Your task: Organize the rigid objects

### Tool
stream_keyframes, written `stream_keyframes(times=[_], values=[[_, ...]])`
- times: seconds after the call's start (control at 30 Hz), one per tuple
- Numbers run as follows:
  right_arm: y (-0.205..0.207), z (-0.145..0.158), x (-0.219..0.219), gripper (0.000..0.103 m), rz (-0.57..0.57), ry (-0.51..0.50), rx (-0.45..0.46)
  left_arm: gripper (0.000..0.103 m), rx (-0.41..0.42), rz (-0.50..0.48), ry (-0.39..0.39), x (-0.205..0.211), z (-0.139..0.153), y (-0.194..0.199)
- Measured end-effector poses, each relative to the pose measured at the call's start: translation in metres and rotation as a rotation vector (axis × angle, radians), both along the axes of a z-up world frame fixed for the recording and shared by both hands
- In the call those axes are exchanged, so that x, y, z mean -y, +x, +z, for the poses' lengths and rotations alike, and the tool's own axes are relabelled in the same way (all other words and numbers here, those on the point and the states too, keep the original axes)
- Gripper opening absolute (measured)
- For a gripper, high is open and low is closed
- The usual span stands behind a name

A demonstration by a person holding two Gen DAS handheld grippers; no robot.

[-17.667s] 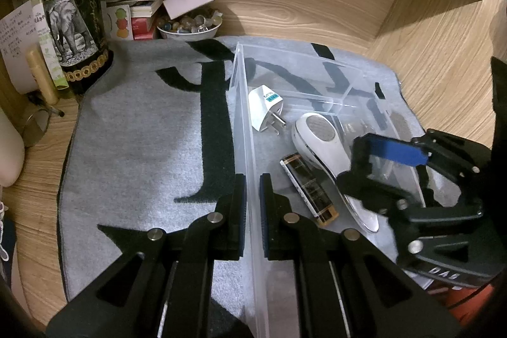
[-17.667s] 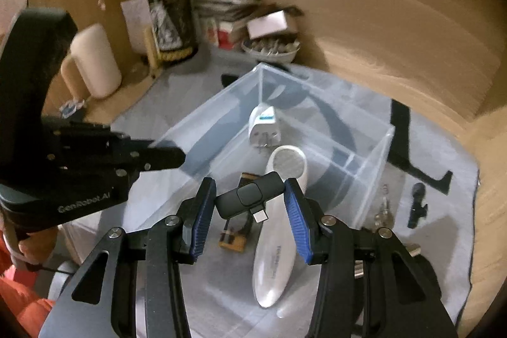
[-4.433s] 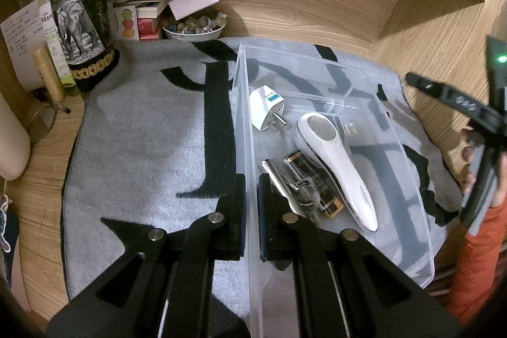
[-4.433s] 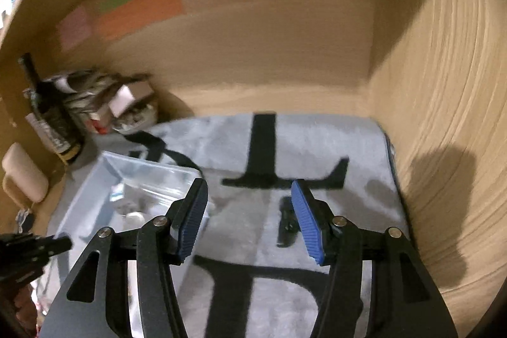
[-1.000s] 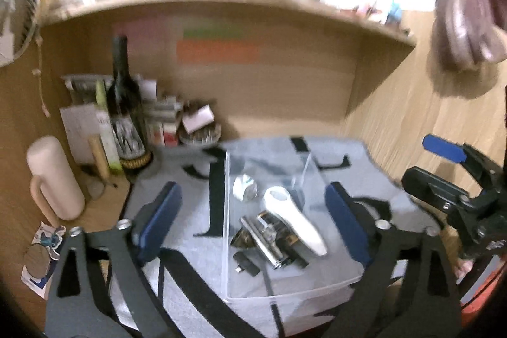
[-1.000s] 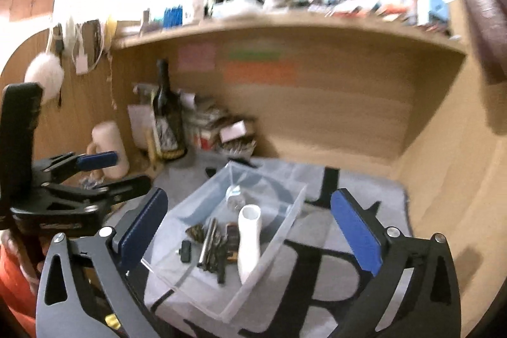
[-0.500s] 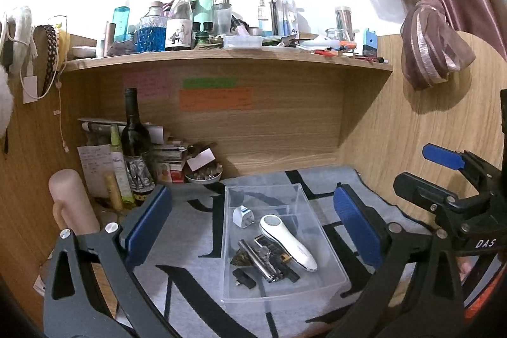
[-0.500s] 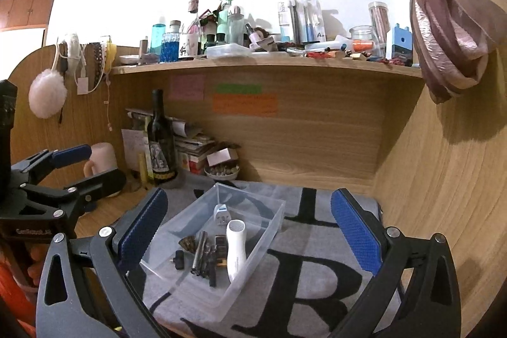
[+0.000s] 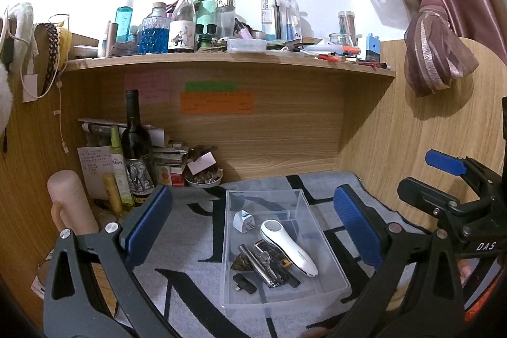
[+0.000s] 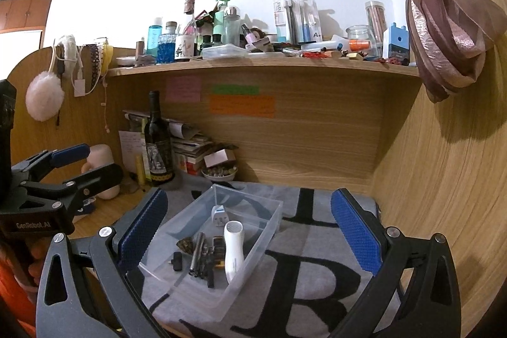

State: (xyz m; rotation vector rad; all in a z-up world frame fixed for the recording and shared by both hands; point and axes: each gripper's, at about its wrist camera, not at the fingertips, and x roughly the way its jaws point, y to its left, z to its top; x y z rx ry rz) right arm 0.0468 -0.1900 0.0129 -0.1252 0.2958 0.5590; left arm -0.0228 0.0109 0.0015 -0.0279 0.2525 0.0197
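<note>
A clear plastic bin [image 9: 332,271] stands on the grey mat [image 9: 196,268] and holds a white plug adapter [image 9: 242,220], a white handheld device [image 9: 286,243], a metal tool [image 9: 253,263], a small black adapter [image 9: 244,282] and other small items. The right wrist view shows the bin [image 10: 253,255] and the white device [image 10: 233,249] too. My left gripper [image 9: 253,227] is wide open and empty, held back above the bin. My right gripper [image 10: 247,230] is wide open and empty, also held back.
A wine bottle [image 9: 134,148], a pink mug [image 9: 69,205], stacked papers and a small bowl [image 9: 202,178] crowd the back left corner. A shelf [image 9: 228,59] above carries several bottles. Wooden walls enclose the back and right.
Both grippers have drawn slightly further back and up from the bin and steadied. Both stay wide open and empty.
</note>
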Motion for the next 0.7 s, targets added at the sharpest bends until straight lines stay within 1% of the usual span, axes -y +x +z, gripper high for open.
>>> stream_keyframes(times=[0.33,0.7], values=[[0.0013,0.0004,-0.0029,0.103,0.006,-0.002,0.001,0.103,-0.004,-0.004,-0.017,-0.0030,0.0000,0.0045],[0.0064,0.0002,-0.0008,0.103,0.005,0.015,-0.008,0.103,-0.015,-0.008,-0.016,-0.0025,-0.0009,0.0094]])
